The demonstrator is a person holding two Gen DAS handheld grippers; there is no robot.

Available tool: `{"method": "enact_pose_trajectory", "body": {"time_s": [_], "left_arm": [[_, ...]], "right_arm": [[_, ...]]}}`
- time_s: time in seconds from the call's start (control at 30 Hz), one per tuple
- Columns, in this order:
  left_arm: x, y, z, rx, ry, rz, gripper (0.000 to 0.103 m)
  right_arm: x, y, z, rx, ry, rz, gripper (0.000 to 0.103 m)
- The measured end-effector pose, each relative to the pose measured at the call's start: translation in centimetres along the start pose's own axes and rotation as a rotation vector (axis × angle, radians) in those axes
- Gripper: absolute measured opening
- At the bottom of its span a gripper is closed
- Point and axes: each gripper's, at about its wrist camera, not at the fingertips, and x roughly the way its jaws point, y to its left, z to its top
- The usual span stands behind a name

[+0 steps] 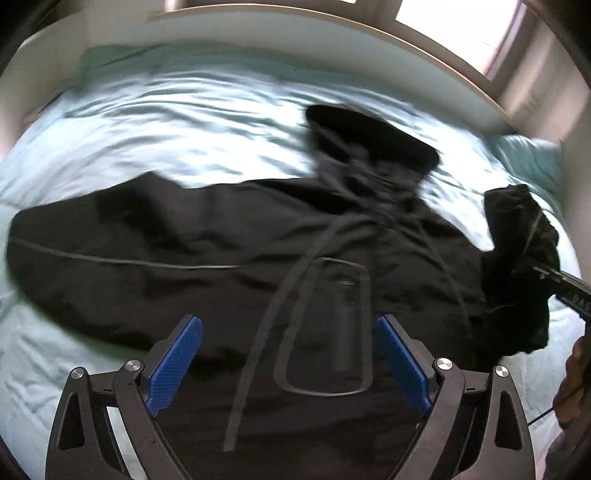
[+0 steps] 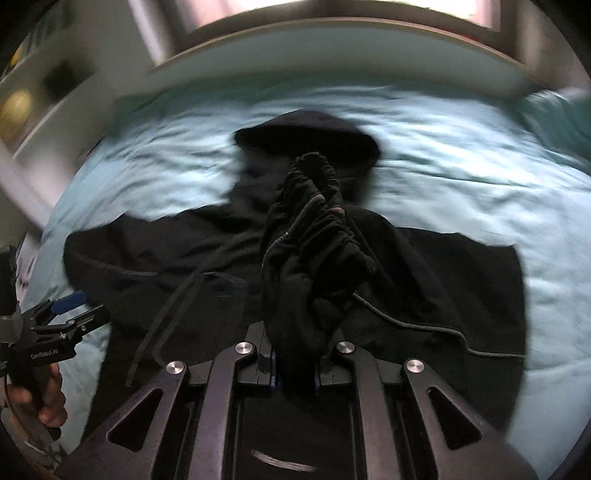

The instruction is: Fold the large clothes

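Surroundings: I see a wrinkled pale turquoise bed sheet (image 1: 192, 122) filling the bed, a white curved headboard (image 1: 295, 40) behind it, and a bright window (image 1: 461, 22) above.
Side shelf: in the right wrist view I make out a white shelf (image 2: 40, 122) at the left, too blurred for its contents.
In the way: a flat black strap (image 1: 258, 339) and a thin cord (image 1: 122, 260) trail across the fabric below my left tool.
Garment: the large black hooded jacket (image 1: 207, 229) lies spread across the sheet, its hood (image 1: 369, 133) pointing toward the headboard.
Left gripper (image 1: 290, 363): I have its blue pads (image 1: 175, 360) spread wide above the jacket, nothing between them.
Right gripper (image 2: 294, 373): I have it clamped on a bunched cuff of the jacket's sleeve (image 2: 314, 221), lifted off the bed.
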Motion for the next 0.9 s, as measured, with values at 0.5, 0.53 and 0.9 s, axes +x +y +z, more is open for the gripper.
{"method": "enact_pose_trajectory", "body": {"time_s": [0.5,0.53,0.9], "left_arm": [[3.2,10.6,-2.7,-0.189,0.046,0.116,0.095],[3.3,10.6,-2.7,-0.19,0.049,0.114,0.095],[6.7,5.7,0.9,-0.077,0.082,-0.166,0.095]], "right_arm": [[21.5,14.8,-2.0,-0.203,0.343,0.049,0.021],[21.5,14.7,-1.9,-0.203,0.347,0.061,0.027],[8.7,5.1,-1.9,-0.138,0.182,0.13,0.071]]}}
